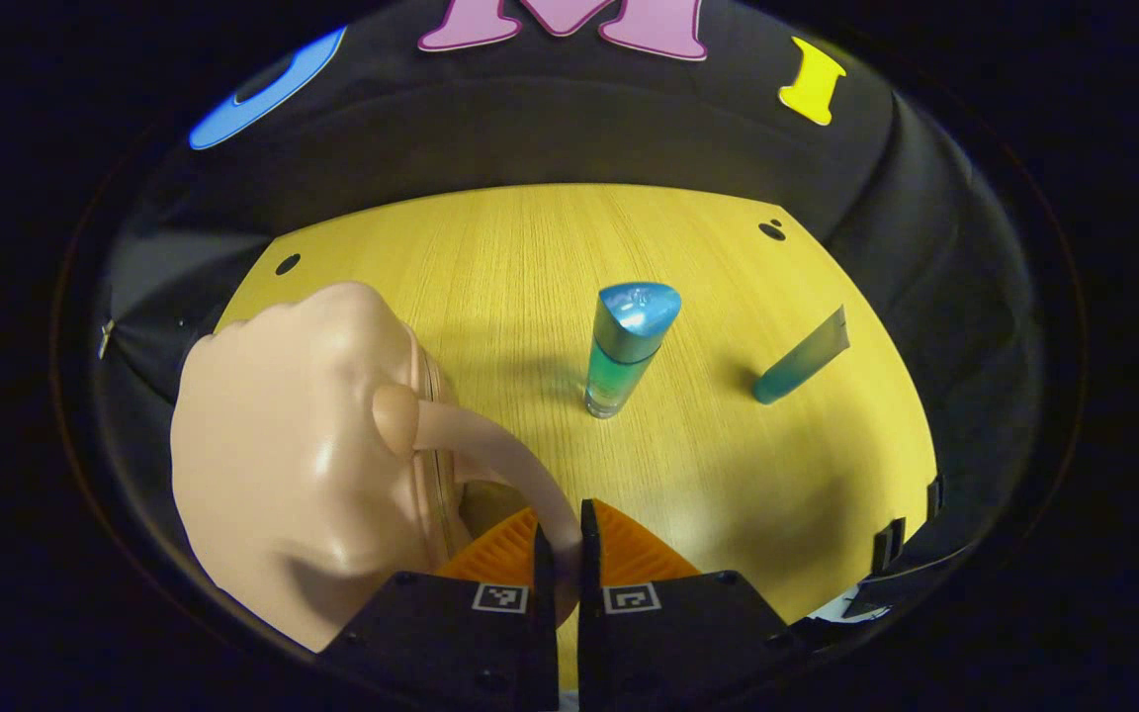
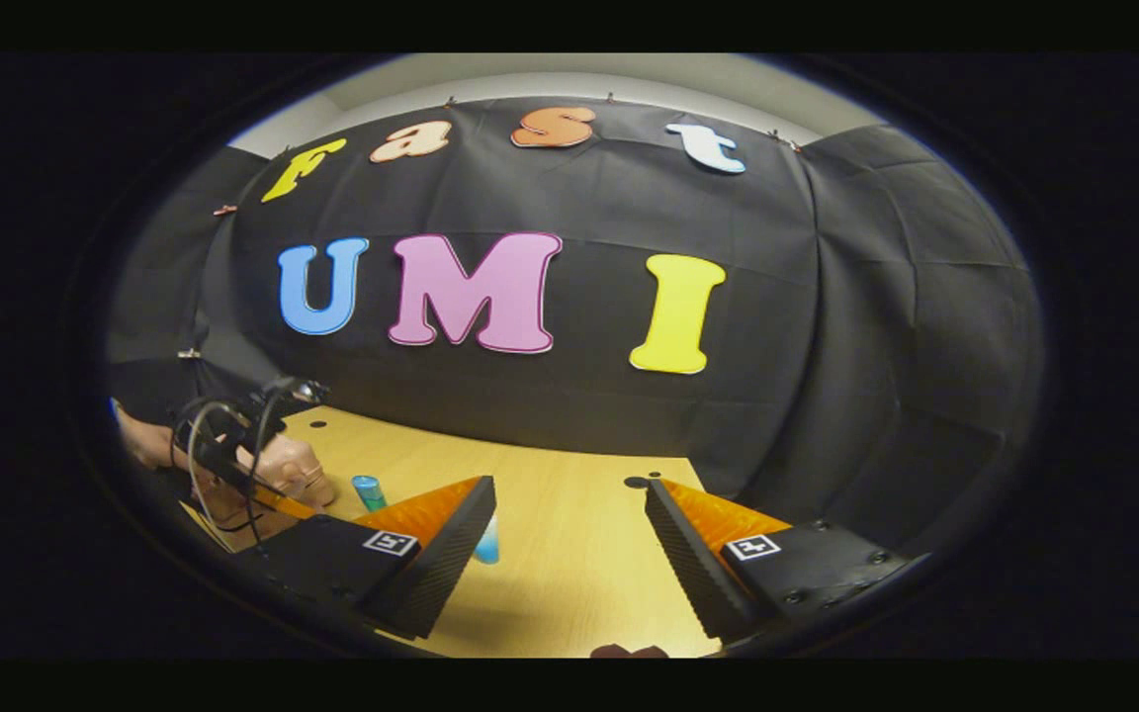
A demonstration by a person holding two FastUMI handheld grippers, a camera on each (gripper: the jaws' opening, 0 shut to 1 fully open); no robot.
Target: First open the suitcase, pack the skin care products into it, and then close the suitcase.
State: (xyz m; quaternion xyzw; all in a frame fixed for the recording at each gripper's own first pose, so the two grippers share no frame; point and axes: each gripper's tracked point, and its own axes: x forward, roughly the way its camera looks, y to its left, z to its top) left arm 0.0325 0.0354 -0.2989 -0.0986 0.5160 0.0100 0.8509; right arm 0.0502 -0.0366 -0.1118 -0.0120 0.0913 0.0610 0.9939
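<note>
A glossy peach suitcase point(image 1: 273, 465) lies closed on the yellow wooden table point(image 1: 530, 247), at the left of the left gripper view. Its curved handle point(image 1: 490, 445) runs down between the orange fingers of my left gripper point(image 1: 560, 554), which is shut on it. An upright teal bottle with a blue cap point(image 1: 624, 351) stands mid-table, and a teal tube point(image 1: 802, 356) is further right. In the right gripper view my right gripper point(image 2: 569, 539) hangs open over the table with nothing in it. Far left there are the suitcase point(image 2: 283, 470) and the bottle point(image 2: 369, 491).
Black cloth walls close in the table's back and sides. A person's hand point(image 2: 139, 440) and cables sit by the left gripper at the table's left edge. A pale blue item point(image 2: 488, 544) is half hidden behind my right gripper's left finger. Small dark holes point(image 1: 772, 230) mark the tabletop.
</note>
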